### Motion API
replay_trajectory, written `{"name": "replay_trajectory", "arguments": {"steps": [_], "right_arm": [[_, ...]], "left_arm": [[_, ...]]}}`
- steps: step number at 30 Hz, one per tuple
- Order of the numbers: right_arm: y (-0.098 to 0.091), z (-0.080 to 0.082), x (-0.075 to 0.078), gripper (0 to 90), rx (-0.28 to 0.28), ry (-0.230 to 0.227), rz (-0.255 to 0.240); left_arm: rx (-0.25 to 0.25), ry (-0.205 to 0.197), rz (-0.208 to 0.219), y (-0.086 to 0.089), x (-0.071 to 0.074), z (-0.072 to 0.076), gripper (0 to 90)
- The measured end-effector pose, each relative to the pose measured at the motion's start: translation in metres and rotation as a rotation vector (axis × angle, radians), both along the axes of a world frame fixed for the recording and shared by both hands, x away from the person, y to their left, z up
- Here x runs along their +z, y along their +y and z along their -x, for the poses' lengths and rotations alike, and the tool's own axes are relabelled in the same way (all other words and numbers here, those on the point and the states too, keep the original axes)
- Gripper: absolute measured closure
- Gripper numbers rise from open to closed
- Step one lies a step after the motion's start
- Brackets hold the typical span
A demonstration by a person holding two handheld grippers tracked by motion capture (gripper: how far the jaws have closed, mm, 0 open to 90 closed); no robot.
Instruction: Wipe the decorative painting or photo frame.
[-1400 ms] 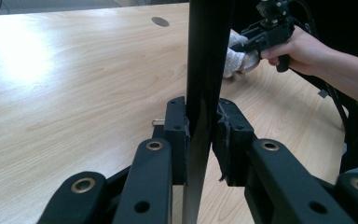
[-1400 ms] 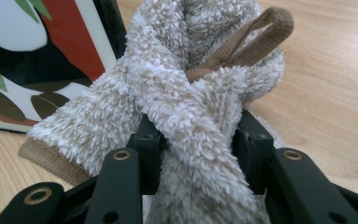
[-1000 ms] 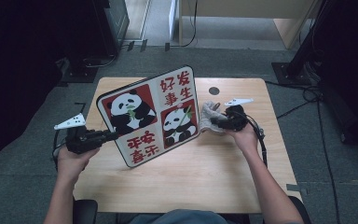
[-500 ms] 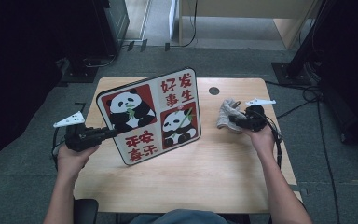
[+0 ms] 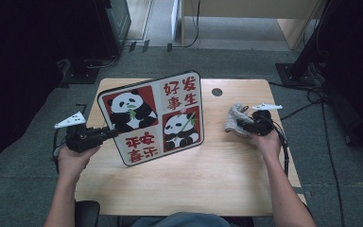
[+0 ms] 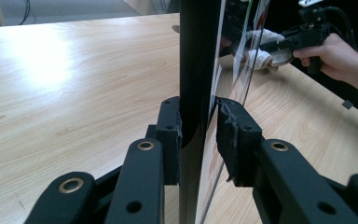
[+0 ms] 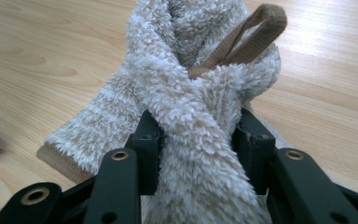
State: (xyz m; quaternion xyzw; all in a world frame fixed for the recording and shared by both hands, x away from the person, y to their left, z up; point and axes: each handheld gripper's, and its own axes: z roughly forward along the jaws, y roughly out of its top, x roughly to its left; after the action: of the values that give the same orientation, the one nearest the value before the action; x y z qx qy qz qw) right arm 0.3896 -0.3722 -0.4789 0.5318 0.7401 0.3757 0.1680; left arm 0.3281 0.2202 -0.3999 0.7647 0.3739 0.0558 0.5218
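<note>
A: Writing on the glossy rounded-corner panda-print board (image 5: 153,118)?

B: Red Chinese characters, 好发事生 at the top right panel, 平安喜乐 at the bottom left; two panda pictures in the other panels.

A: Where is it?

B: Standing on edge on the pale wooden worktop (image 5: 217,165), left of centre.

A: Left gripper (image 5: 108,133)?

B: At 9 o'clock of the board, hand level, fingers (image 6: 170,135) straddling its edge. They have just been opening, and one pad shows a slight gap.

A: Right gripper (image 5: 242,126)?

B: At 3 o'clock, well apart from the board; fingers narrow, clamped on a fluffy beige towel cloth with a brown loop (image 7: 191,107).
</note>
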Motion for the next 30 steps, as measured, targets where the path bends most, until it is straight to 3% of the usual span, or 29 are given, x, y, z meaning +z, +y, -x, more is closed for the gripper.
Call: {"name": "replay_trajectory", "arguments": {"steps": [6, 13, 23, 30], "right_arm": [[0.000, -0.004, -0.010, 57.8, -0.004, 0.020, 0.019], [-0.001, -0.007, -0.017, 51.5, -0.018, 0.008, 0.003], [-0.004, -0.010, -0.017, 35.6, -0.035, 0.030, -0.013], [-0.006, -0.009, -0.014, 31.9, -0.036, 0.043, -0.015]], "left_arm": [[0.000, 0.009, -0.007, 0.001, 0.001, 0.001, 70.6], [0.020, 0.011, -0.015, 0.004, 0.002, 0.004, 63.8], [0.011, 0.018, -0.039, 0.007, 0.001, 0.008, 56.9], [0.011, 0.023, -0.048, 0.010, -0.001, 0.010, 54.8]]}}
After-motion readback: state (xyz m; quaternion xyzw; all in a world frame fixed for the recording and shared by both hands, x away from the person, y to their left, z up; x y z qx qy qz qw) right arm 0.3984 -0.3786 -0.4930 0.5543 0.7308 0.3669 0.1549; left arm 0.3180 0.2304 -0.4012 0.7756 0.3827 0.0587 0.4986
